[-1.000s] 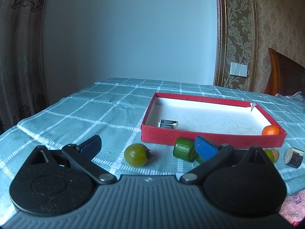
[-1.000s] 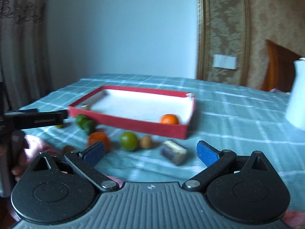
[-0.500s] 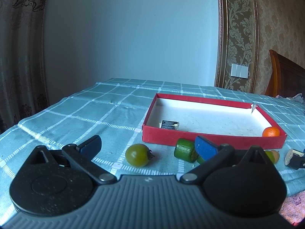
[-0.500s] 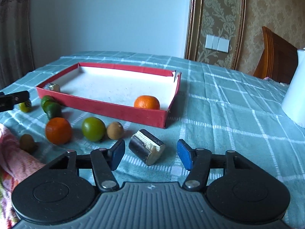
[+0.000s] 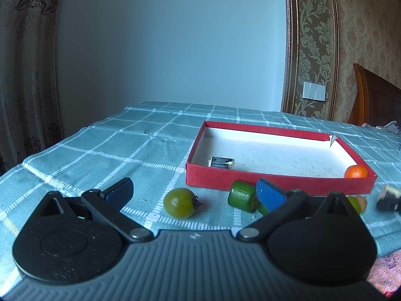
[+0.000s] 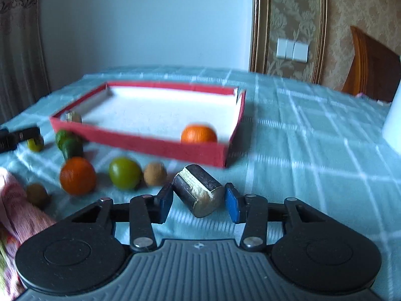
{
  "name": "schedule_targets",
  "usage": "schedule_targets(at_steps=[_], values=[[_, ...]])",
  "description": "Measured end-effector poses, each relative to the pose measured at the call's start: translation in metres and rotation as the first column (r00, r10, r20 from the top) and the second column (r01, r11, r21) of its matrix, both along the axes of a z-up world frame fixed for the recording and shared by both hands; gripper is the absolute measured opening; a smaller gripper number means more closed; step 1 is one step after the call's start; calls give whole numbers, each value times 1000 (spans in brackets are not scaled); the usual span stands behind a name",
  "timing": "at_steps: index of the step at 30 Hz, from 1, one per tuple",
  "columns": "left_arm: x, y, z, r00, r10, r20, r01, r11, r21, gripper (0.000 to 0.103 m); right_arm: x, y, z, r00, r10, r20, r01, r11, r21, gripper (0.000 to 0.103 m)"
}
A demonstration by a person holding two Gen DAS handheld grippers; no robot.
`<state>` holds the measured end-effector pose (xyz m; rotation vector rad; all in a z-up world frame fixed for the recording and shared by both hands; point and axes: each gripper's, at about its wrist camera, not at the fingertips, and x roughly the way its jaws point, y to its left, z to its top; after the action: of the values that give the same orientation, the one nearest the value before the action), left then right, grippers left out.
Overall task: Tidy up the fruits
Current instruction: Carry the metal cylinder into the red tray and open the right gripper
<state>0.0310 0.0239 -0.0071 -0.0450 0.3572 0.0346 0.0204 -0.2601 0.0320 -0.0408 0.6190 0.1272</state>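
Right wrist view: the right gripper point(image 6: 198, 204) has narrowed its jaws around the dark cut cylinder with pale ends point(image 6: 199, 193), pads not yet touching, so a grasp looks imminent. Beyond lies the red shallow cardboard box point(image 6: 140, 142); worktop rightward lies open. Left gripper point(image 5: 194, 192) hangs wide, idle.

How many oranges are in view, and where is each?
2. One orange sits inside the red box, in its near right corner. The other orange lies on the tablecloth in front of the box. More could be hidden.
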Motion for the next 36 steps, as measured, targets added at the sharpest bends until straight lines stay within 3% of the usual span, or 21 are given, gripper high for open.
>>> schedule_targets(at_steps=[4,7,13,17,19,23,31,36], values=[[1,0,0,1000,-1,-4,1,1000,1,103,18,-5,30,997,-25,75,22,999,45,44],[2,1,-1,1000,2,-6,-2,1000,-1,103,49,-6,40,997,-35,68,31,998,55,44],[4,2,0,1000,3,-18,-3,1000,-8,103,112,-6,22,996,-87,-15,87,996,15,44],[5,3,0,1000,-3,-25,3,1000,-11,103,129,-8,7,994,-100,-45,100,995,1,45],[6,2,0,1000,-7,-27,6,1000,-10,103,129,-6,6,994,-100,-37,99,995,-10,45],[6,2,-1,1000,-4,-30,4,1000,-9,103,127,-8,5,992,-120,-30,120,993,-9,67],[7,2,-1,999,1,-35,-1,1000,-8,103,78,-20,20,987,-152,43,149,986,76,68],[6,3,-1,999,6,-33,-6,1000,-7,103,22,-25,23,985,-160,58,147,971,188,82]])
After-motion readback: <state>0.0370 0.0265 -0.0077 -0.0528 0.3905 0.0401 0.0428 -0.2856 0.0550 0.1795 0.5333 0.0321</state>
